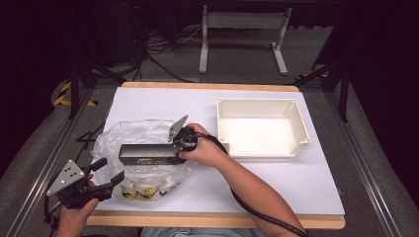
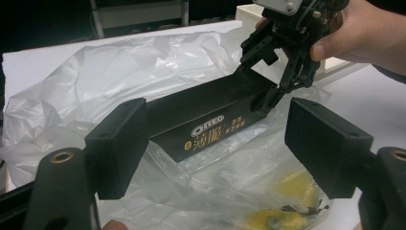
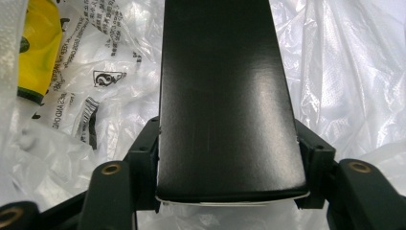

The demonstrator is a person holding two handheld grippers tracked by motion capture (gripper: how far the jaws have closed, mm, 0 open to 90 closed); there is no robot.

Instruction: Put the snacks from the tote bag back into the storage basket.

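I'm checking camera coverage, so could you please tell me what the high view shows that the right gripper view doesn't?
High view: the white tray on the table, both hands, and the left hand-held gripper open beside the bag. Right gripper view: close up, its own jaws pressed on both sides of the box end, and the bag's black print. Both: the black box held by the right hand-held gripper, over the clear bag.

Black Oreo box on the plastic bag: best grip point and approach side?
Take the Oreo box at one short end, jaws across its narrow width, approaching along its long axis. It is long and slim with flat parallel sides. The right gripper grips it this way; the left gripper is open.
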